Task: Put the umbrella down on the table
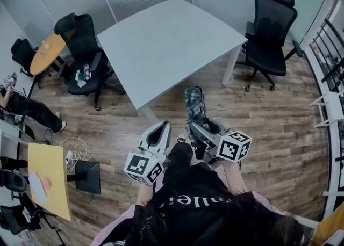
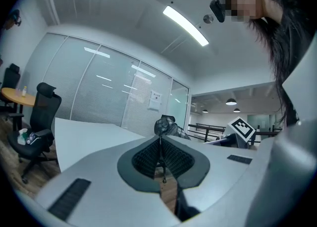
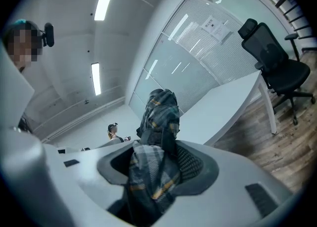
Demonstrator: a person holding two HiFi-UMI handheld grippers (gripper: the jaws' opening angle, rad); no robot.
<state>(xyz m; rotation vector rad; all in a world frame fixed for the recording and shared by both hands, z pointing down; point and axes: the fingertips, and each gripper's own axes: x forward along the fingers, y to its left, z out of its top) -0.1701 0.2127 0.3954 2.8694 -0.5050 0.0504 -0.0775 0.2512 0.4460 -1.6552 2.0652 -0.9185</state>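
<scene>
A folded plaid umbrella (image 1: pixel 194 105) sticks forward out of my right gripper (image 1: pixel 196 129), whose jaws are shut on its lower part. In the right gripper view the umbrella (image 3: pixel 159 117) fills the gap of the right gripper (image 3: pixel 158 166) and rises above it. The white table (image 1: pixel 166 41) stands ahead over the wooden floor, and the umbrella's tip is just short of its near edge. My left gripper (image 1: pixel 156 137) is level beside the right one, shut and empty. In the left gripper view the left gripper (image 2: pixel 161 151) shows its pads together, with the umbrella (image 2: pixel 168 126) beyond them.
A black office chair (image 1: pixel 271 30) stands at the table's right and another chair (image 1: pixel 83 51) at its left. A round wooden table (image 1: pixel 45 51), a yellow table (image 1: pixel 48 178) and a seated person (image 1: pixel 27 108) are at the far left. A railing (image 1: pixel 328 51) runs along the right.
</scene>
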